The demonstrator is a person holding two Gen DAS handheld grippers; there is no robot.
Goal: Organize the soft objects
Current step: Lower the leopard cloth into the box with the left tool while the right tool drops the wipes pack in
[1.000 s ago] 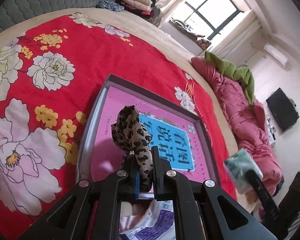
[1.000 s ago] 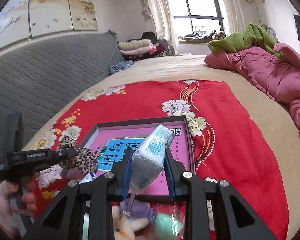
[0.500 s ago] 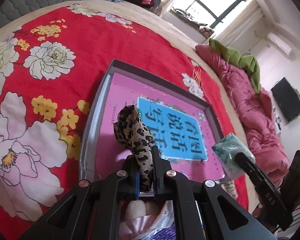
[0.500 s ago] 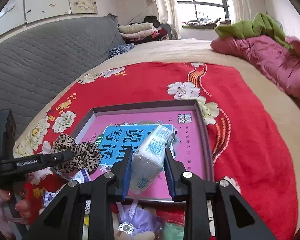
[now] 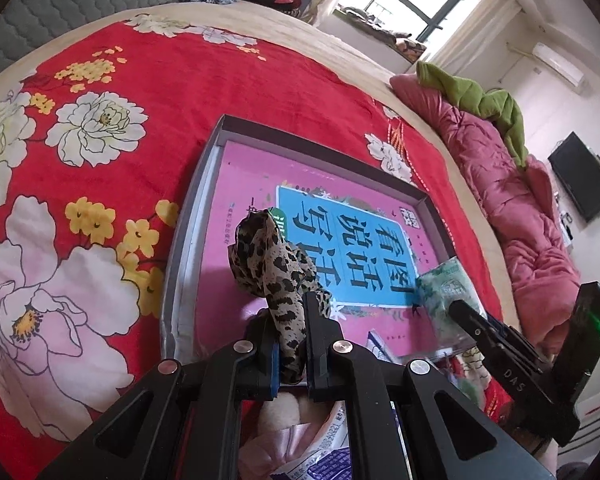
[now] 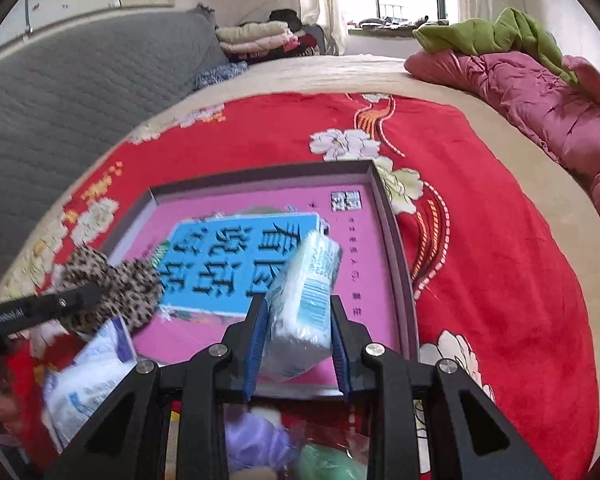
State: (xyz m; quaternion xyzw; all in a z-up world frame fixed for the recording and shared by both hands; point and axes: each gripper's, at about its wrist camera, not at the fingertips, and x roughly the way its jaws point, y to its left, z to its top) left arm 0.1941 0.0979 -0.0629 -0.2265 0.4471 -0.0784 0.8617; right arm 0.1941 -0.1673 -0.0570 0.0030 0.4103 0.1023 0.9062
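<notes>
Leopard-print scrunchie [image 5: 274, 268] stood pinched between the closed fingers of the left gripper [image 5: 291, 336], low in the centre of the left wrist view, its loop rising over the near left part of the grey tray [image 5: 188, 216]; in the right wrist view the same scrunchie [image 6: 112, 284] showed at the left edge, over the tray's near left corner; tissue pack [image 6: 306, 300], white with blue print, was clamped between the blue pads of the right gripper [image 6: 298, 336], tilted with its top leaning to the upper right, above the near edge of the tray [image 6: 396, 240]; the left wrist view caught that pack [image 5: 446, 292] at the lower right, held by the right gripper [image 5: 472, 320]; a pink book with a blue panel [image 5: 352, 248] lay inside the tray; the tray rested on a red floral blanket [image 5: 100, 100] spread across the bed; a pink quilt [image 6: 540, 96] with a green cloth [image 6: 492, 32] on it lay at the upper right; folded clothes [image 6: 256, 36] were stacked near the window, upper centre.
</notes>
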